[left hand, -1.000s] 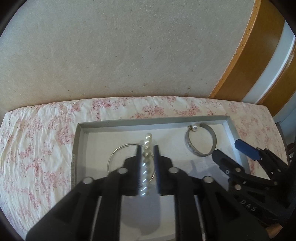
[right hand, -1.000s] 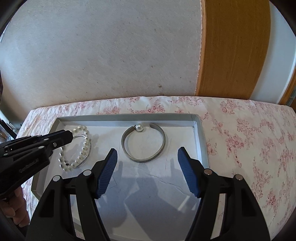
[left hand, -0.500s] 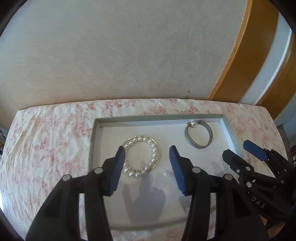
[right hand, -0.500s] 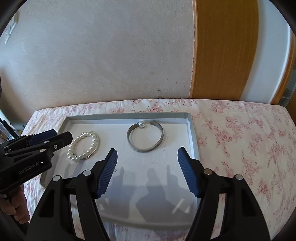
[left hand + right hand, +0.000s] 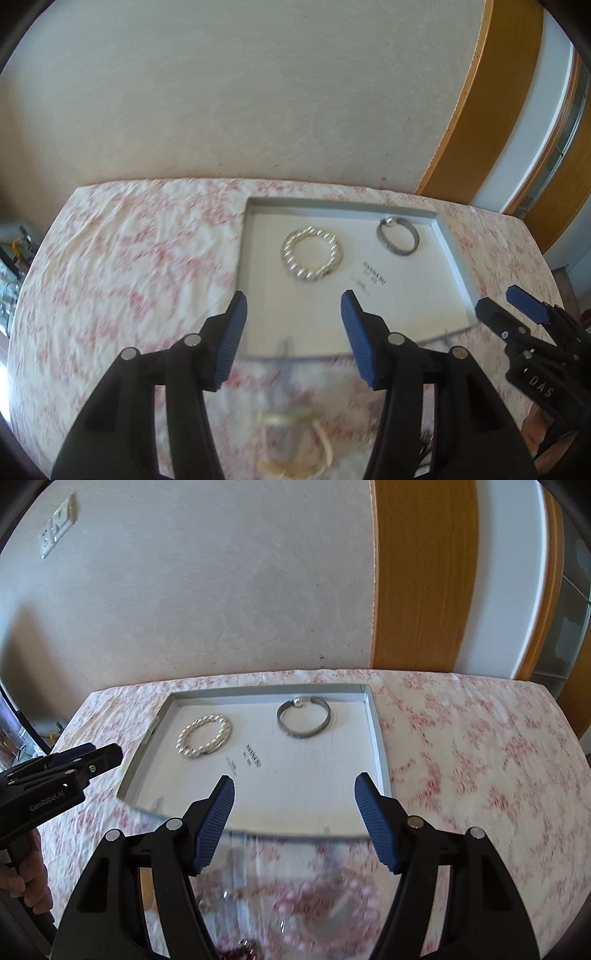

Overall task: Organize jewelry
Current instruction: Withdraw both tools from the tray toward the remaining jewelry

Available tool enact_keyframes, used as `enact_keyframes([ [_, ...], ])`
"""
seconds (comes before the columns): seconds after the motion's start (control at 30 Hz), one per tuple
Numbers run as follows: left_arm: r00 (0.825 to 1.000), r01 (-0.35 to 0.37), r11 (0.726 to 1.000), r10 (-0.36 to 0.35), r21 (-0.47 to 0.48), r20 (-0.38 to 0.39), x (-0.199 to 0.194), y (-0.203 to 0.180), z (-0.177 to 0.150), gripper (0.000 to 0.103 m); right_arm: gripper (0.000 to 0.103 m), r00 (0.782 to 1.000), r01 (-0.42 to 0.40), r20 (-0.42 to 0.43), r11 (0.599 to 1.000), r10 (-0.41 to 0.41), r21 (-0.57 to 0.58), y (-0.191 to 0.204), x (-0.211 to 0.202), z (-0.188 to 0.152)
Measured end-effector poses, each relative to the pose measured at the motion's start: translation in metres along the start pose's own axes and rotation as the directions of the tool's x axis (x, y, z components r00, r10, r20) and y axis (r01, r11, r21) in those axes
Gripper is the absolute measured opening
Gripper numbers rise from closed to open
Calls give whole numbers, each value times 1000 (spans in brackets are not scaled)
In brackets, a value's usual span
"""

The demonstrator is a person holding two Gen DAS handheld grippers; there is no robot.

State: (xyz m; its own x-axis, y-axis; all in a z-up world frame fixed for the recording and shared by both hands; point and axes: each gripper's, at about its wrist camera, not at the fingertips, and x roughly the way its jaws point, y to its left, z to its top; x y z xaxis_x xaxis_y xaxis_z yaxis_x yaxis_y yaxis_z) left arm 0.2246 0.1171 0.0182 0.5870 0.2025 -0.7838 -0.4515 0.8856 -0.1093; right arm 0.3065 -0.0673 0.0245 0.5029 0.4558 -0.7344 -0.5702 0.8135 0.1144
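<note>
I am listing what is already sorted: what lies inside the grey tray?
Inside the tray lie a pearl bracelet and a silver bangle, apart from each other. Small print shows on its floor. The near edge is blurred and partly hidden.

glossy pearl bracelet (image 5: 312, 254), brushed metal bangle (image 5: 303, 718), matt grey card tray (image 5: 376, 734), wrinkled floral cloth (image 5: 476, 746), rough plaster wall (image 5: 258, 92), ribbed blue gripper pads (image 5: 216, 823), matt black plastic

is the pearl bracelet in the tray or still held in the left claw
In the tray. The pearl bracelet lies flat on the tray floor, and the left claw is open and empty.
</note>
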Motion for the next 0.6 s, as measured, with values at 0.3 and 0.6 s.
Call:
enact_keyframes([
  [0.3,1000,-24,999,24,-28,0,-39,30,-45,55,69,1000,13,10,1000,-13,11,13,-29,-39],
  [0.6,1000,-23,999,23,-43,-1,-68,51,-95,56,69,999,31,12,999,-31,39,20,-57,-86],
])
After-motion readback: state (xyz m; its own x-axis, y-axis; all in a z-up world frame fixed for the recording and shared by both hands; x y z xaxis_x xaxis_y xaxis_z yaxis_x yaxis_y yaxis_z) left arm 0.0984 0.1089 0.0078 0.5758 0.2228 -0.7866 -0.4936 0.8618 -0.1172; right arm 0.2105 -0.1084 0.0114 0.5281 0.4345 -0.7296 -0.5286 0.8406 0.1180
